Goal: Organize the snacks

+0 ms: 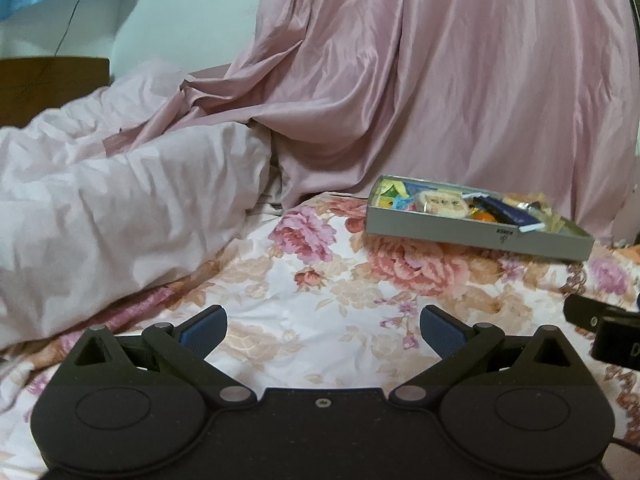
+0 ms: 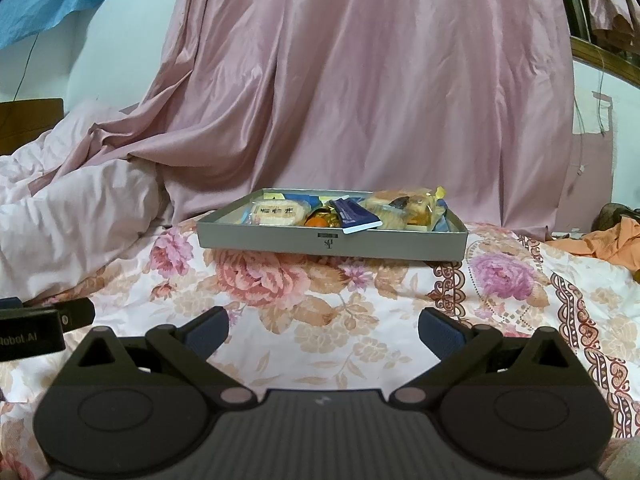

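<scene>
A shallow grey box (image 2: 332, 242) (image 1: 472, 236) lies on the floral bedsheet, filled with several wrapped snacks: a pale round cake packet (image 2: 278, 213) (image 1: 442, 205), a dark blue packet (image 2: 354, 216) (image 1: 506, 210), an orange sweet (image 2: 316, 221) and a yellowish pastry packet (image 2: 404, 206). My right gripper (image 2: 323, 330) hovers open over the sheet, straight in front of the box and well short of it. My left gripper (image 1: 323, 330) is open too, nothing between its blue pads, with the box ahead to its right. Each gripper shows at the edge of the other's view.
A pink curtain (image 2: 360, 80) hangs right behind the box. A rumpled pale pink duvet (image 1: 120, 208) is piled on the left. Orange cloth (image 2: 608, 244) lies at the right edge. Bare floral sheet (image 2: 320, 300) stretches between grippers and box.
</scene>
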The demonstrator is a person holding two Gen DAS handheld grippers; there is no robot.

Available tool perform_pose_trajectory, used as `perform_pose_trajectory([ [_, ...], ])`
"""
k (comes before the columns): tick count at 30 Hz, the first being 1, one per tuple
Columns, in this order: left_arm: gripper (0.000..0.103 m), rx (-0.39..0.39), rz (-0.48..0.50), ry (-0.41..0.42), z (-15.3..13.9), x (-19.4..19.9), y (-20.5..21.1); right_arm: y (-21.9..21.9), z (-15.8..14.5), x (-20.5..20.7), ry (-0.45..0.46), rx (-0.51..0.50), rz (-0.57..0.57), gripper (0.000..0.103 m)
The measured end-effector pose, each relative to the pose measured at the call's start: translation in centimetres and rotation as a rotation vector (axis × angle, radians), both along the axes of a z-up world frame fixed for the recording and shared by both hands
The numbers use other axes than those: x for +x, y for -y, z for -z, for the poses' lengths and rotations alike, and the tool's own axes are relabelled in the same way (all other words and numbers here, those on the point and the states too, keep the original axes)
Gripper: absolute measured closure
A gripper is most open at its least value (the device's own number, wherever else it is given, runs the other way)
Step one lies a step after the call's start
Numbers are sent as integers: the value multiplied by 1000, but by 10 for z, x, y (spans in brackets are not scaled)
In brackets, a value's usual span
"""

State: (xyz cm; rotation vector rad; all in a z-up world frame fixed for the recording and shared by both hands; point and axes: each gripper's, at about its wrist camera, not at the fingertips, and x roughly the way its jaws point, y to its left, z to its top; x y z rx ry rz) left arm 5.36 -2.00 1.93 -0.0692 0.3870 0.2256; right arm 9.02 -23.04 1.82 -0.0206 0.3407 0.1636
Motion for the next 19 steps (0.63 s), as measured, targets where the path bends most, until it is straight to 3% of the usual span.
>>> perform_pose_trajectory([
  [19, 1, 32, 7, -15, -3, 0, 5, -1, 0, 0, -1, 0, 1, 0],
])
